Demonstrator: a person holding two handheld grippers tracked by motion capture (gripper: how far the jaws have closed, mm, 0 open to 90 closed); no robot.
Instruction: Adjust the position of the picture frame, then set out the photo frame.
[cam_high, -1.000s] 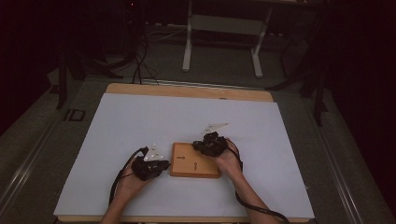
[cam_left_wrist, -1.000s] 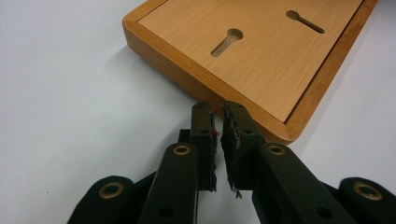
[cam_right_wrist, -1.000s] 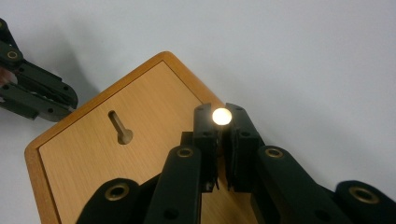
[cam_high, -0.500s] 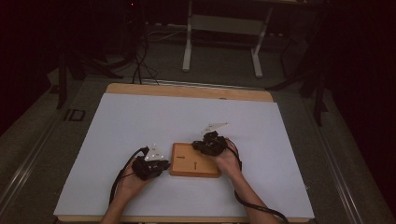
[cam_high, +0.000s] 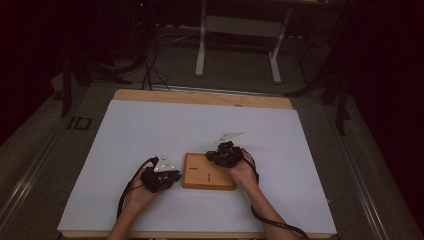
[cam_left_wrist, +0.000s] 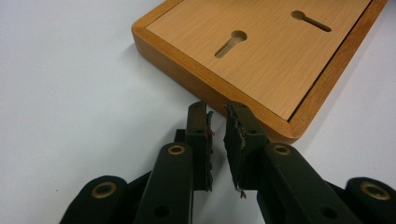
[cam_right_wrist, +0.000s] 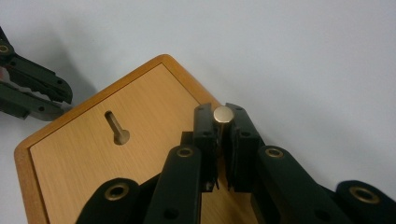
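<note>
Item: wooden board (cam_high: 207, 171), flat, rectangular, with a raised darker rim and a paler inset panel, lying on the white table cover (cam_high: 150, 125) near the person's edge of the table, between the two hands. The panel is showing two keyhole slots (cam_left_wrist: 231, 43) in the left gripper view. Left gripper (cam_high: 161, 178): it is sitting just beside the board's left edge in the high view; in its own view its jaws are pointing at the board's rim, standing slightly apart with nothing between them, having just been opening a little, and whether the tips are touching the wood cannot be told. Right gripper (cam_high: 223, 156): it is resting over the board's far right corner in the high view; in its own view its jaws are clenching a small round metal pin (cam_right_wrist: 222, 114), brass-coloured at its head, held upright between the pads above the board's rim. The left gripper's jaw tips are also appearing at the left border of the right gripper view, near the board's corner. Both hands are gripping their tools from the near side.
</note>
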